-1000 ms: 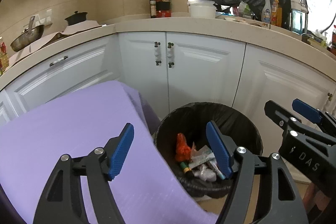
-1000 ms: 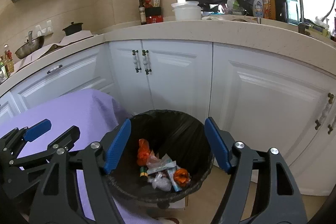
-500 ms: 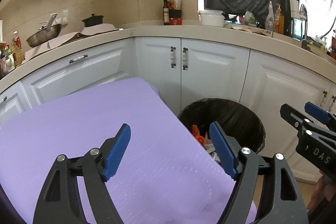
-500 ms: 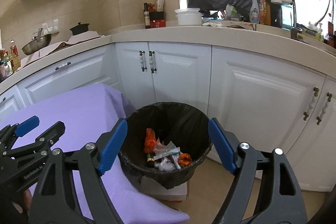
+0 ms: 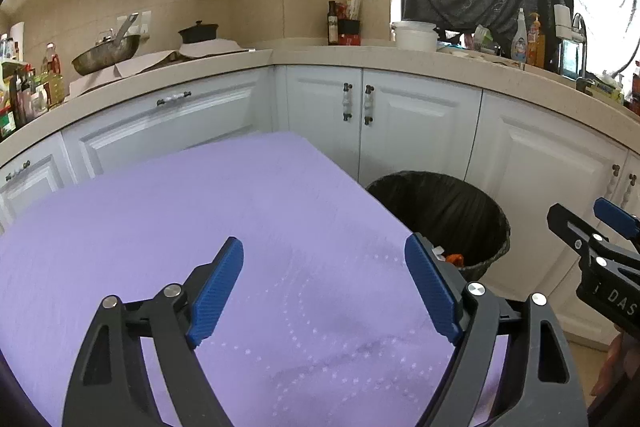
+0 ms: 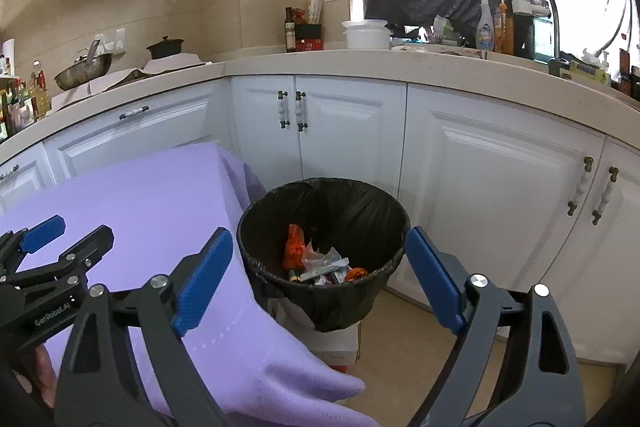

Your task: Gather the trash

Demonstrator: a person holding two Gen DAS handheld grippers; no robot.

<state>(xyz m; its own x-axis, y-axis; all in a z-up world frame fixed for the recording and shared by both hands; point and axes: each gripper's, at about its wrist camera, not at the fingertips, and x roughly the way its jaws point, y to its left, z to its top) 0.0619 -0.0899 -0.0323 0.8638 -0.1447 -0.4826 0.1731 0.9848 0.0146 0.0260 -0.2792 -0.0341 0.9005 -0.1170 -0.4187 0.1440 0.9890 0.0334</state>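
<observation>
From the left wrist, the left tool (image 5: pixel 324 285) hangs over a table covered in a smooth lilac cloth (image 5: pixel 192 211) with faint dotted stitching. Its two ribbed blue pads (image 5: pixel 430 291) stand wide apart on black angular arms, having just been opening, with nothing between them. One round bin (image 5: pixel 476 227), lined with a crinkled black plastic bag, stands on the floor just past the table's far right corner; only a scrap of orange and white trash (image 5: pixel 450 257) shows over the cloth edge. The right tool's tip shows at the right edge.

From the right wrist, the right tool (image 6: pixel 320 275) is likewise spread, its jaws just having opened further, empty, framing the bin (image 6: pixel 384 227) beyond. Inside lies the trash (image 6: pixel 320 263): two orange crumpled pieces, several whitish wrappers, one small dark bottle. The bin rests on a pale box (image 6: pixel 340 343), in front of white panelled cabinet doors (image 6: pixel 492 183) with beaded handles. The cloth (image 6: pixel 152 195) drapes off the table in soft folds.
</observation>
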